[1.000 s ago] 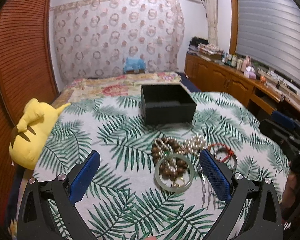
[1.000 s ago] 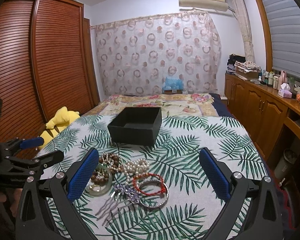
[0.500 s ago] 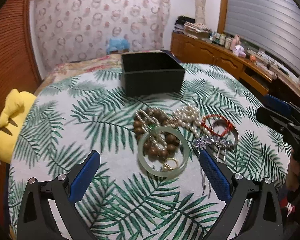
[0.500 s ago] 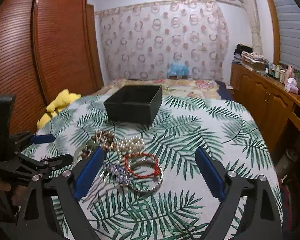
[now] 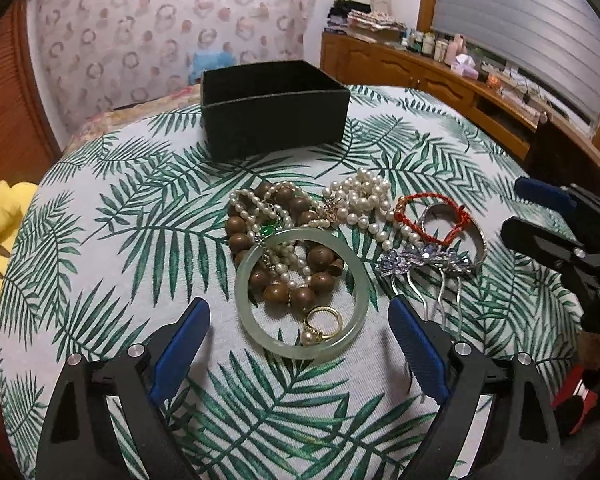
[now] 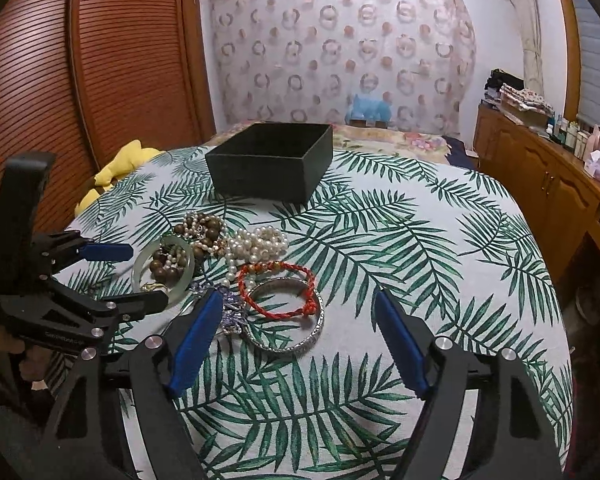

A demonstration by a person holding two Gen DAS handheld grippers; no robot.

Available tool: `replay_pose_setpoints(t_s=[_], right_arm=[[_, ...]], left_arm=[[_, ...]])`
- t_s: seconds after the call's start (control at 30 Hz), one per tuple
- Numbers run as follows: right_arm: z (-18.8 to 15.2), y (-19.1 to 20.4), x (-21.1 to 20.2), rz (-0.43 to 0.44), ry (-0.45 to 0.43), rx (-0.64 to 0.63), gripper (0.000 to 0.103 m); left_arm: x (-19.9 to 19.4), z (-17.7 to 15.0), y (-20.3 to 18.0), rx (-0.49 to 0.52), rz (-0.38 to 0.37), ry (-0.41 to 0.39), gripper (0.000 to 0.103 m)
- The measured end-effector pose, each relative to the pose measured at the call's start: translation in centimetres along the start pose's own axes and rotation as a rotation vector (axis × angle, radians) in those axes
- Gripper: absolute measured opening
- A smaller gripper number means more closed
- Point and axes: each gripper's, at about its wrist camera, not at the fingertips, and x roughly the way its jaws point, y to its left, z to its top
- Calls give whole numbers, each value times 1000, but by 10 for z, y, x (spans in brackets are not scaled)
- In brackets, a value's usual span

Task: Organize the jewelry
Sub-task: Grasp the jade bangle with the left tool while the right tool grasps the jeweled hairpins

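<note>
Jewelry lies in one heap on the leaf-print bedspread [image 5: 112, 216], none yet in the black box [image 5: 274, 120], which sits well beyond the fingers w/ its top open.

Left gripper [image 5: 298, 322]: fingers wide, have just been closing a little, nothing pressed; the jade bangle [image 5: 302, 294] lies between and just ahead of them. Bangle looks like smooth glossy stone: rigid, prob. slippery and brittle, so best taken across the rim's near arc, gently. Inside its ring rest a gold ring w/ pearl [image 5: 322, 326] and part of the brown wooden bead strand [image 5: 278, 248]; lifting could drag these. Pearl strands [image 5: 360, 200] are limp and tangled w/ the beads.

Right gripper [image 6: 298, 320]: fingers also wide, just been narrowing, holding nothing. Between them, nearer the left finger, the silver bangle [image 6: 286, 320] w/ the red cord bracelet [image 6: 276, 288] draped over it. Metal is stiff and thin, cord soft and light. Purple hair comb [image 6: 230, 312] touches the left finger's tip; its prongs may snag.
</note>
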Motion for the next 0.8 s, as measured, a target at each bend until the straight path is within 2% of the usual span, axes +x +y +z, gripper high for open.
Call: replay_pose_setpoints(t_s=[0.07,0.17,0.27,0.5,0.8], right_arm=[[0,-1,0,-1,-2,1,80],[0,-1,0,-1,-4,-1,80],[0,-1,0,0,-1,-1,80],[-2,0,1,3,8,-6,80],[0,3,5,14,12,-20,80]], left_arm=[[4,0,-3,14,11,12,78],[8,1,-4,28,25,19,76],[8,3,-4,27,28,7,69],[-13,1,5,-5,-23,-52,69],[-53,4,8,-17,-42,-129,69]])
